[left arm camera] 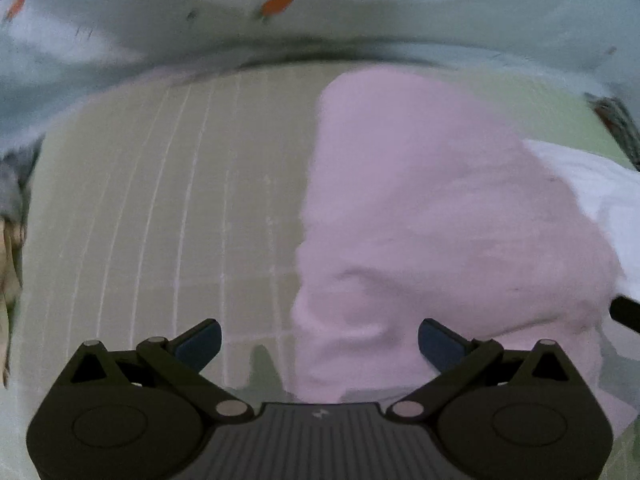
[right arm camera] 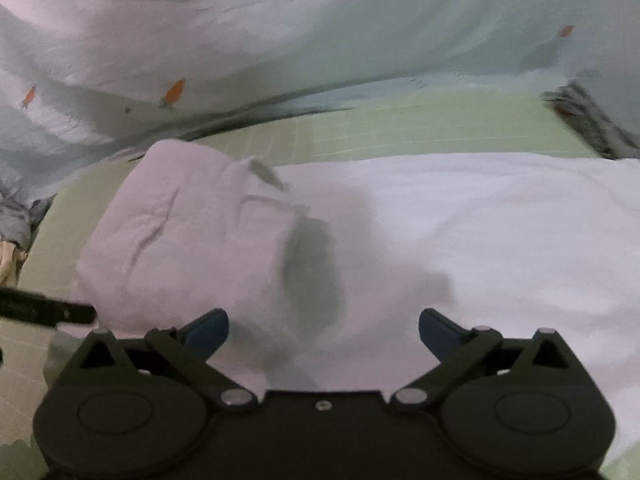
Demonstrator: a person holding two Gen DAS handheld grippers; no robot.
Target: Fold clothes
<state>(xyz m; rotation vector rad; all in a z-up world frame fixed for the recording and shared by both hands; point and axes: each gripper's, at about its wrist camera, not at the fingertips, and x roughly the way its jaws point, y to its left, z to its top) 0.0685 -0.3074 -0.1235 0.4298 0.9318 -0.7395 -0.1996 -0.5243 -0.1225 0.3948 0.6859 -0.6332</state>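
While the pink garment (left arm camera: 440, 208) lies bunched on the green gridded mat (left arm camera: 160, 220), its near end between the spread fingers of the left claw (left arm camera: 320, 338), nothing is gripped — both jaws stand wide and empty. The right claw (right arm camera: 324, 332) also hangs wide over the cloth, above the seam where the pink piece meets the white garment (right arm camera: 500, 240) spread flat just beside it, the two touching or overlapping.

Risk, as I judge it: where the two fabrics meet, a pinch could catch both layers, dragging the white piece along and spoiling whichever lies neat. The pink bundle is lumpy with loose creases, so a grip on one top ridge might lift a single layer and unroll the rest. Whether this bundle is a finished fold or a heap waiting to be laid out, the pictures do not settle.

From the left wrist, the bare mat to the left of the pink piece shows, plus the tip of the other claw at the right edge. Only the right wrist shows the full spread of the white garment and a small grey tag (right arm camera: 266, 174) near the pink piece's far edge — and the pale carrot-print bedding (right arm camera: 280, 40) beyond the mat
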